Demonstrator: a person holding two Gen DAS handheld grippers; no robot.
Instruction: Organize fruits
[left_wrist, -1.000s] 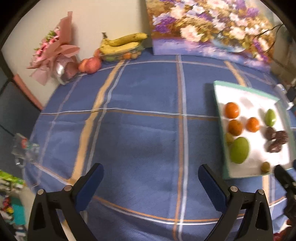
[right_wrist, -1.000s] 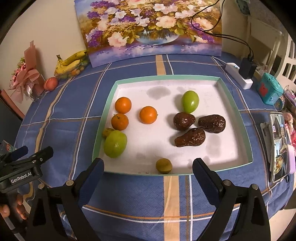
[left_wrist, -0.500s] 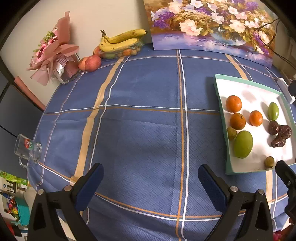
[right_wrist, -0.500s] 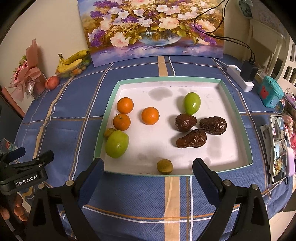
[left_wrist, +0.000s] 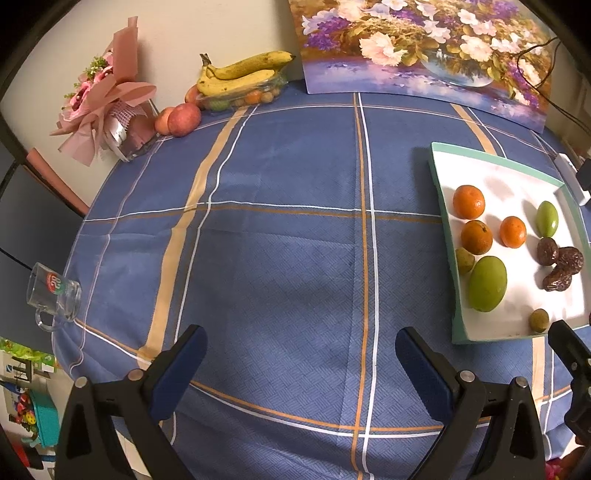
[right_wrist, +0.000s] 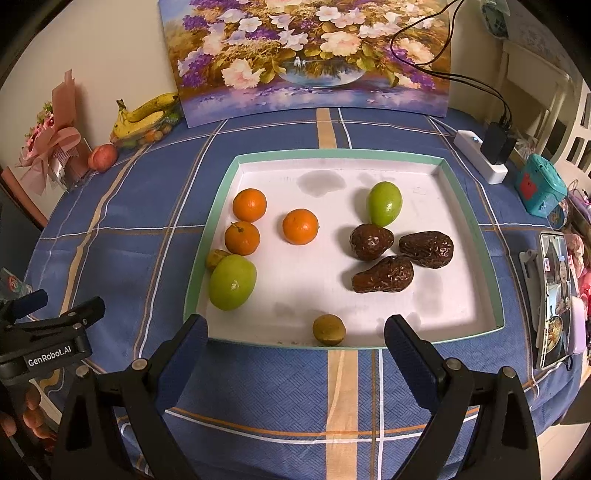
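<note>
Fruits (right_wrist: 300, 226) are grouped by kind in the tray (right_wrist: 473, 225); twelve o'clock of the wide-spread, empty right gripper (right_wrist: 295, 343), left gripper (left_wrist: 301, 354) likewise released.

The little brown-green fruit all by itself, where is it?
In the right wrist view, the little fruit sits inside the tray, against its near edge, between the open right gripper's fingers.

both grippers, left gripper (left_wrist: 301, 354) and right gripper (right_wrist: 295, 341), are black frames with silver screws and dark blue padded fingers (right_wrist: 184, 349). white "genrobot.ai" lettering marks the left one's side, bare skin on the hand (right_wrist: 29, 413) gripping it.
</note>
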